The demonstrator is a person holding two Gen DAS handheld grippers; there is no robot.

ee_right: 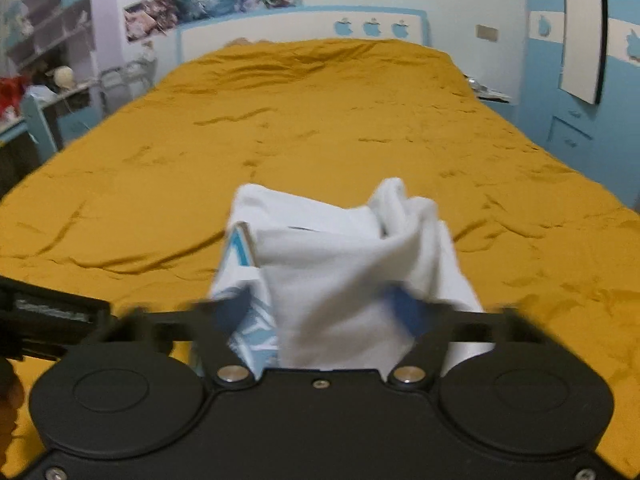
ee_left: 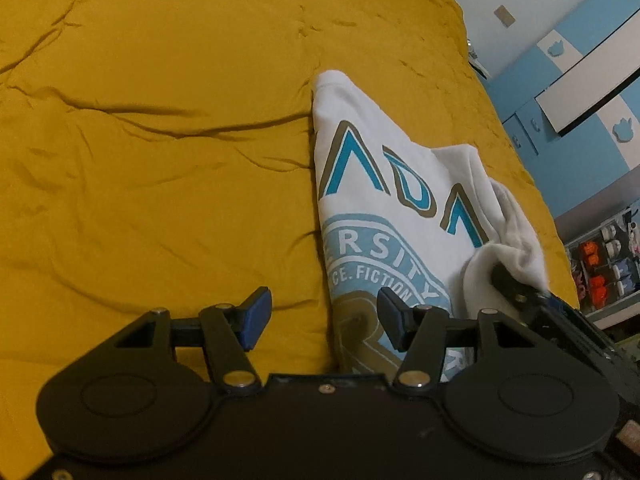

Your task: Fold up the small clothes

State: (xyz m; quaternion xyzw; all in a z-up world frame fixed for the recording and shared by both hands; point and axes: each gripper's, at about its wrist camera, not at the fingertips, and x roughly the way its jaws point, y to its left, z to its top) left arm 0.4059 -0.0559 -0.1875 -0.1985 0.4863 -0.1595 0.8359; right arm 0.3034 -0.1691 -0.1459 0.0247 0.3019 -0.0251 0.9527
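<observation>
A white T-shirt [ee_left: 384, 200] with a blue and brown print lies partly folded on the mustard-yellow bedspread [ee_left: 160, 120]. My left gripper [ee_left: 324, 316] is open and empty, its right finger over the shirt's left edge near the lower print. In the right wrist view the shirt [ee_right: 332, 264] is bunched up between the blurred fingers of my right gripper [ee_right: 324, 312]. The jaws stand wide apart with cloth draped between them. The right gripper also shows in the left wrist view [ee_left: 516, 284], under a fold of the shirt.
The bedspread [ee_right: 320, 120] fills most of both views. A blue and white wardrobe [ee_left: 576, 80] stands right of the bed, a headboard [ee_right: 300, 28] at the far end, shelves and a desk [ee_right: 44, 60] at the left.
</observation>
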